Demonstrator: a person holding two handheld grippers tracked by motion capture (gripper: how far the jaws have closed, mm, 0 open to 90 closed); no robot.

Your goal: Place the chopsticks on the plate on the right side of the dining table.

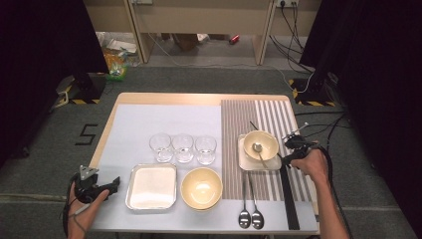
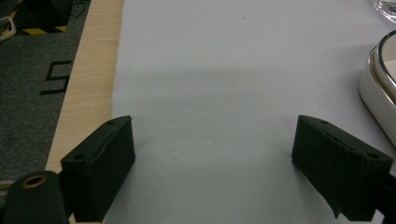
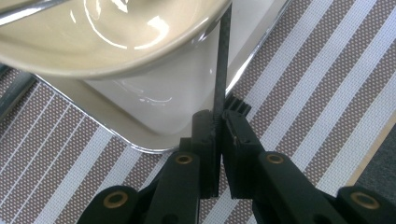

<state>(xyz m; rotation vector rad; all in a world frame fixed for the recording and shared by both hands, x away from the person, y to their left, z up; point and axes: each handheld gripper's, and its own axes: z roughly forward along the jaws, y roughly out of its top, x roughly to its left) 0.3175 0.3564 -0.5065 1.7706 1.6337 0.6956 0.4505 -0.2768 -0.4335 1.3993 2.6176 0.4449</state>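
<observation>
Right gripper (image 3: 219, 123) is clamped on a thin black stick (image 3: 223, 70) at the right edge of the striped mat's tray (image 3: 154, 107); the stick runs under the cream bowl (image 3: 107, 42) holding a spoon (image 1: 258, 149). Left gripper (image 2: 215, 163) rests open, near-left.

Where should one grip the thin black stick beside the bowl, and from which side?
Grip the thin black stick at its free end outside the tray, coming from the striped mat side, because the bowl overhangs the rest. The right gripper is shut on it there.
</observation>
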